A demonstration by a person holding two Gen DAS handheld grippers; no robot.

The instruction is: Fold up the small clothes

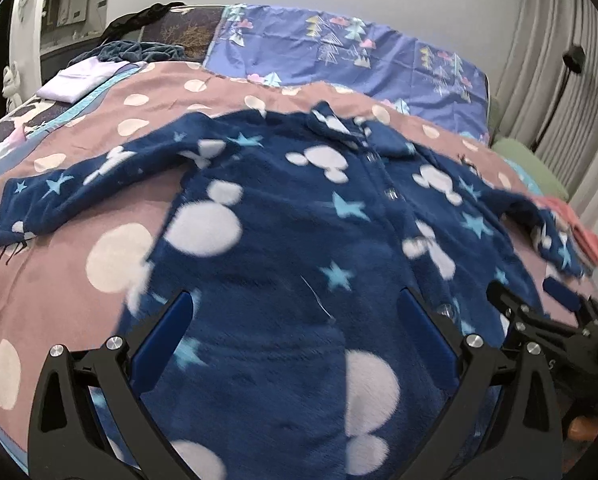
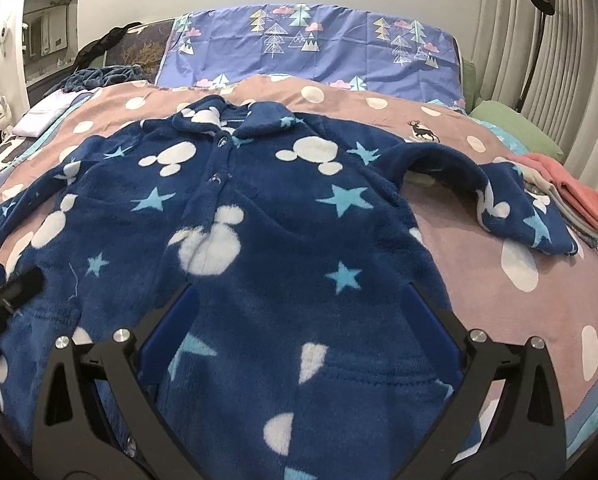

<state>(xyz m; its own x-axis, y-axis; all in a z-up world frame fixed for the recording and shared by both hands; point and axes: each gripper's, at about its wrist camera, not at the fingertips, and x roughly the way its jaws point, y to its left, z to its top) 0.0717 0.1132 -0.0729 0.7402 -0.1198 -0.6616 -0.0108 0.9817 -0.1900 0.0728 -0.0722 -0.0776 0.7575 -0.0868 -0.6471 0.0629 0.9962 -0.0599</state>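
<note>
A navy fleece pajama top [image 2: 283, 216], printed with white mouse-head shapes and pale blue stars, lies front-up and spread flat on a pink polka-dot blanket [image 2: 479, 280] that covers a bed. Nearest the cameras, the left gripper [image 1: 295, 336] and the right gripper [image 2: 299, 328] hover side by side over the hem end of the top, each with its fingers spread wide and holding nothing. Farther up, a button placket runs to a folded collar [image 2: 235, 118]. Both sleeves stretch outward; the right sleeve [image 2: 511, 208] bends and its cuff rests against a small stack of folded clothes [image 2: 575, 200] at the blanket's edge. Beyond lies a blue pillow with a tree print [image 2: 319, 44]. The fabric looks plush, light and floppy, likely to sag when lifted, so a cuff, shoulder seam or hem corner would give the firmest pinch.
</note>
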